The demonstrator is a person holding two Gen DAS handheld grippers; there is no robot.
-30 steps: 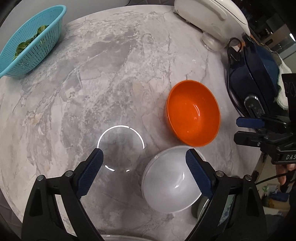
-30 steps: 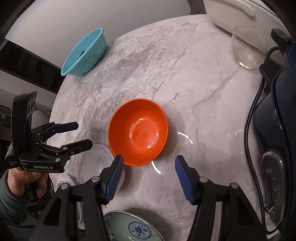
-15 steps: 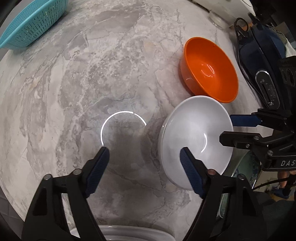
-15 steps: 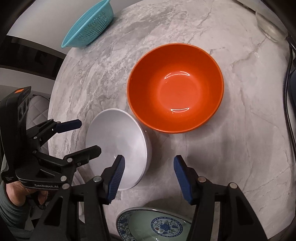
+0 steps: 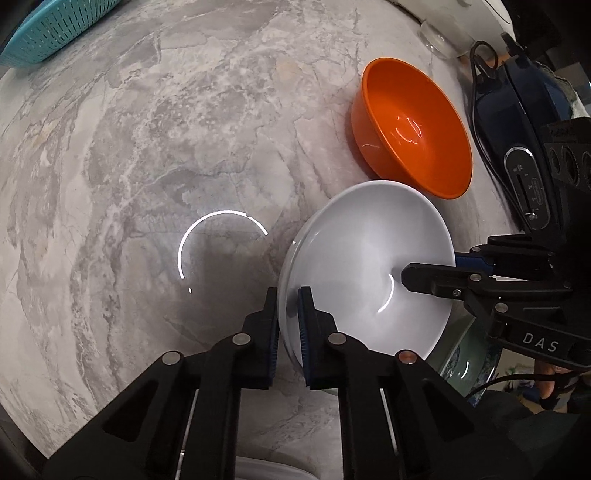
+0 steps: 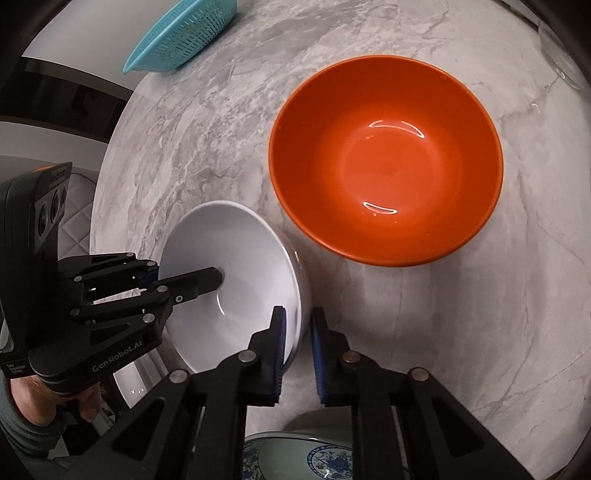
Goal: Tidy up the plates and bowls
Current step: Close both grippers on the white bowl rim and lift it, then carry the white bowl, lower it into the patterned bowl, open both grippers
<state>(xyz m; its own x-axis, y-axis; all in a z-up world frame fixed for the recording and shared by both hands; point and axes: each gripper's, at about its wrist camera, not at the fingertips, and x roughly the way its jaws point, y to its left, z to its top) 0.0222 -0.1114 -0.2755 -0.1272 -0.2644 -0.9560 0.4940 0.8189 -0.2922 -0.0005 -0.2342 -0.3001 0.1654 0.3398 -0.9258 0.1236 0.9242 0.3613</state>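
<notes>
A white bowl [image 5: 369, 258] sits on the marble table, with an orange bowl [image 5: 410, 129] just beyond it. My left gripper [image 5: 288, 295] is shut on the white bowl's near rim. My right gripper [image 6: 297, 314] is shut on the opposite rim of the same white bowl [image 6: 236, 273]; it also shows in the left wrist view [image 5: 432, 273]. The orange bowl [image 6: 384, 162] stands upright and empty next to the white bowl. A blue-patterned plate [image 6: 306, 458] lies under my right gripper near the table's edge.
A teal colander [image 5: 51, 26] stands at the far left; it also shows in the right wrist view [image 6: 181, 33]. A dark blue appliance [image 5: 524, 122] with a cord lies at the right. A clear glass [image 5: 443, 33] stands behind the orange bowl. A white dish rim [image 5: 266, 469] shows at the bottom.
Both grippers have closed from open onto opposite rims of the white bowl. Both have moved in closer to it.
</notes>
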